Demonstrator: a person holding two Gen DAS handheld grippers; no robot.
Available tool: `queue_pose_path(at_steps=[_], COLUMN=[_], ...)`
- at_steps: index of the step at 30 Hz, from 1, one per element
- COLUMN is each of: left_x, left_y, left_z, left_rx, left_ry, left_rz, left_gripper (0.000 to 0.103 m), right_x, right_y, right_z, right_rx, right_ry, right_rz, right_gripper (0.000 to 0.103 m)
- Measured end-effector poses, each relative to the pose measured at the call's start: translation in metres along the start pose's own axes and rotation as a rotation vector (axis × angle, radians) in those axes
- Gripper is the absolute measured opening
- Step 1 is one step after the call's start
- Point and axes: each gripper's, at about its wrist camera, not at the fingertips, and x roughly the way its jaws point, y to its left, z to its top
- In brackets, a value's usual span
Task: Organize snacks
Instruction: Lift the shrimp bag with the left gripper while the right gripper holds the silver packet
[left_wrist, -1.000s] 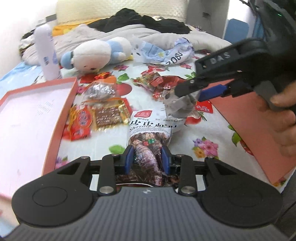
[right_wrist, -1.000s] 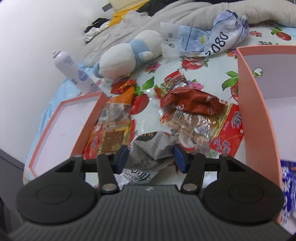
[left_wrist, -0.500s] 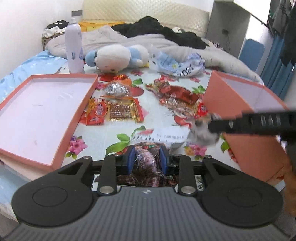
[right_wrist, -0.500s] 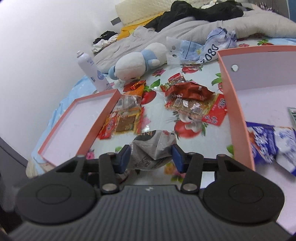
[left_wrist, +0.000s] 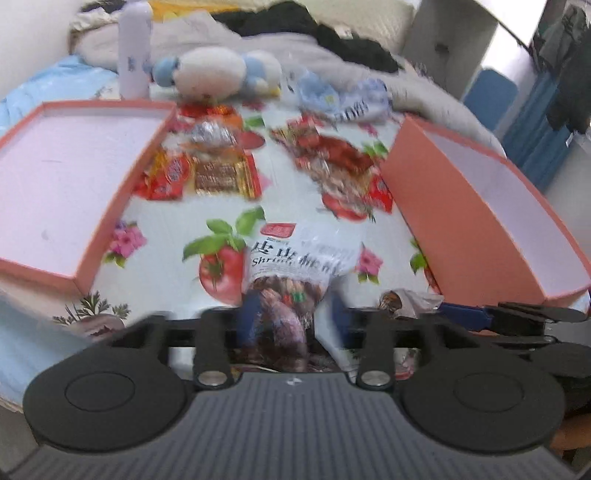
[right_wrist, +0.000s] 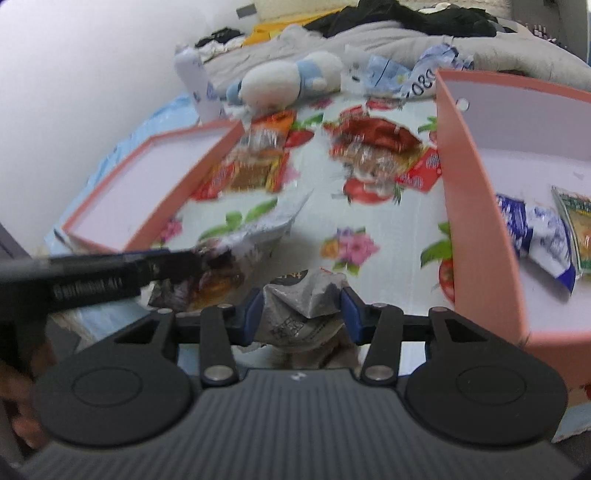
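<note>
A shrimp snack bag (left_wrist: 291, 266) lies on the flowered cloth between the fingers of my left gripper (left_wrist: 293, 317). Its jaws are opening, and the right pad stands apart from the bag. The right wrist view shows the same bag (right_wrist: 255, 229), with the left gripper (right_wrist: 184, 262) reaching it from the left. My right gripper (right_wrist: 303, 306) is closing and pressing on a crumpled silver packet (right_wrist: 306, 295). In the left wrist view this gripper (left_wrist: 461, 314) carries the packet (left_wrist: 406, 299) low beside the near corner of the orange box (left_wrist: 443, 221).
A shallow orange tray (left_wrist: 122, 192) lies on the left. The deeper orange box (right_wrist: 476, 221) on the right holds blue-white packets (right_wrist: 535, 232) and a green one (right_wrist: 576, 229). Loose snack packs (left_wrist: 207, 173) (left_wrist: 340, 162), a plush toy (left_wrist: 218, 72) and a white bottle (left_wrist: 135, 51) lie further back.
My left jaws have spread apart from the shrimp bag they were squeezing. The right gripper has carried the silver packet nearer and lower, alongside the right box.
</note>
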Motion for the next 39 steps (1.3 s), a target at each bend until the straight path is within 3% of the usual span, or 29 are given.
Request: queue_pose_path(at_steps=[1, 2, 11, 15, 18, 20, 28, 39], left_x=[0.0, 0.0, 0.038, 0.056, 0.069, 0.075, 0.073, 0.057], left_y=[0.0, -0.001, -0.001, 0.005, 0.011, 0.015, 0.008, 0.007], left_z=[-0.001, -0.001, 0.005, 0.006, 0.005, 0.002, -0.004, -0.01], left_rx=[0.011, 0.034, 0.115, 0.096, 0.062, 0.04, 0.067, 0.003], left_ry=[-0.007, -0.019, 0.042, 0.062, 0.091, 0.104, 0.074, 0.032], left_rz=[0.017, 0.028, 0.006, 0.013, 0.003, -0.014, -0.001, 0.003], left_gripper=[0.088, 0.089, 0.089, 0.087, 0.075, 0.068, 0.052, 0.046], right_x=[-0.001, -0.002, -0.007, -0.008, -0.004, 0.001, 0.023, 0.031], right_y=[0.001, 0.002, -0.004, -0.002, -0.003, -0.002, -0.009, -0.009], right_z=[-0.002, -0.004, -0.027, -0.031, -0.032, -0.034, -0.035, -0.036], right_rx=[-0.008, -0.013, 0.021, 0.007, 0.021, 0.014, 0.093, 0.074], right_ry=[0.003, 0.005, 0.037, 0.013, -0.002, -0.005, -0.023, -0.115], right_rz=[-0.004, -0.008, -0.027, -0.032, -0.031, -0.045, -0.065, -0.099], right_gripper=[0.049, 0.049, 0.048, 0.055, 0.074, 0.076, 0.075, 0.071])
